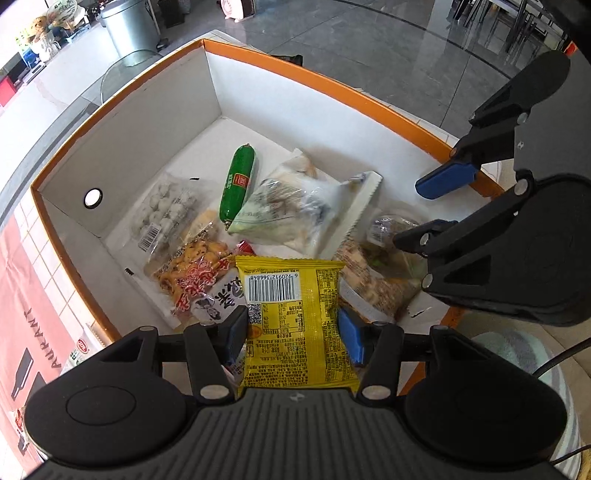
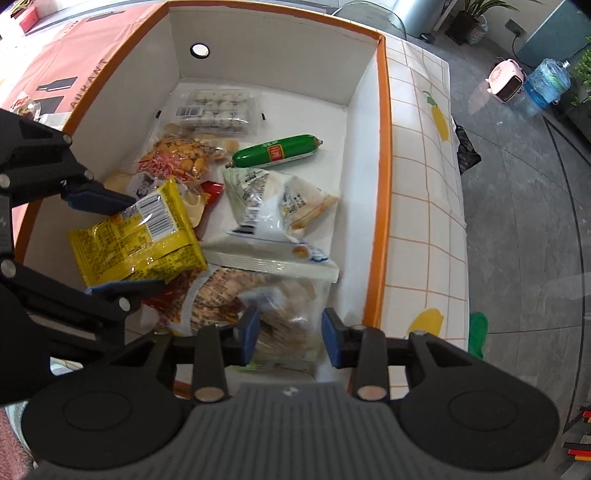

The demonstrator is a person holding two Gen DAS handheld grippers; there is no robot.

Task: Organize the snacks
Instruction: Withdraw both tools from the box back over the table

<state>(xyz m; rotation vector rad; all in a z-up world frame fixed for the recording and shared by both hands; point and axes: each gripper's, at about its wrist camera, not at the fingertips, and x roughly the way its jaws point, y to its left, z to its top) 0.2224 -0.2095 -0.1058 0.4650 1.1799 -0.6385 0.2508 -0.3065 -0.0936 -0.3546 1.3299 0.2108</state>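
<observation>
Red packet (image 2: 212, 190) mostly hidden

tablecloth (image 2: 424, 206): white, orange grid lines, yellow fruit prints, spread beside the box | metal bin (image 1: 129, 29): seen standing on grey tiled floor (image 1: 388, 48) | pink heater (image 2: 506, 79): set on the floor, just beside water bottle (image 2: 546, 83) | potted plant (image 2: 474, 18): placed near the bin | red printed sheet (image 1: 26, 295): laid flat

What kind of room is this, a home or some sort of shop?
Probably a lived-in home or office lounge, not a shop. A white box with orange rim sits on a checked tablecloth, and beyond it are polished grey floor tiles, a small pink heater and a metal bin.
</observation>
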